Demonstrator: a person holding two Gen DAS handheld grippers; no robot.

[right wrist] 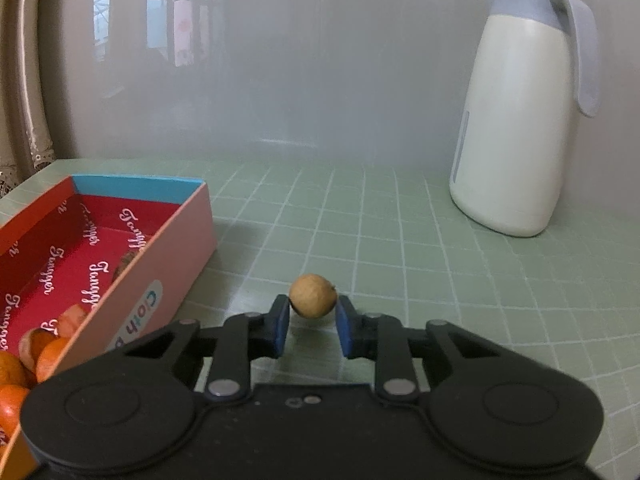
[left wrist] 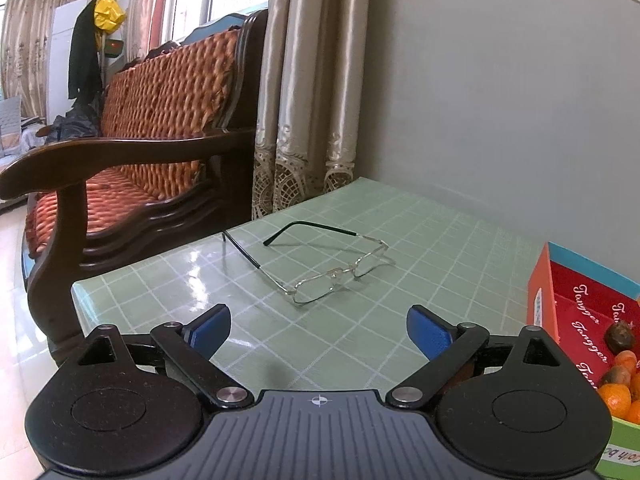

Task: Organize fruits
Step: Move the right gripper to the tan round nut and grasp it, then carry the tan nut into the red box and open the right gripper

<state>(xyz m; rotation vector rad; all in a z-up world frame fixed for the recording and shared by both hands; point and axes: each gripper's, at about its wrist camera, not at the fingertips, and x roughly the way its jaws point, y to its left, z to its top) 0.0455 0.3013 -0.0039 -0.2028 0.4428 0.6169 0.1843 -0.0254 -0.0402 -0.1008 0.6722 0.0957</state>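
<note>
A small round tan fruit (right wrist: pixel 312 295) sits between the blue pads of my right gripper (right wrist: pixel 312 314), which is shut on it just above the green checked tablecloth (right wrist: pixel 400 240). To its left stands an open cardboard box (right wrist: pixel 132 280) with a red printed inside; several orange fruits (right wrist: pixel 24 360) lie in its near end. In the left wrist view the same box (left wrist: pixel 540 300) is at the right edge, with orange fruits (left wrist: pixel 616 396) and a dark brown one (left wrist: pixel 619 336). My left gripper (left wrist: pixel 318 332) stands open over the cloth, nothing between its pads.
Metal-framed glasses (left wrist: pixel 332 268) lie unfolded on the cloth ahead of the left gripper. A tall white thermos jug (right wrist: pixel 516 120) stands at the back right by the wall. A wooden sofa (left wrist: pixel 140 140) with orange cushions and curtains (left wrist: pixel 304 100) lie beyond the table's left edge.
</note>
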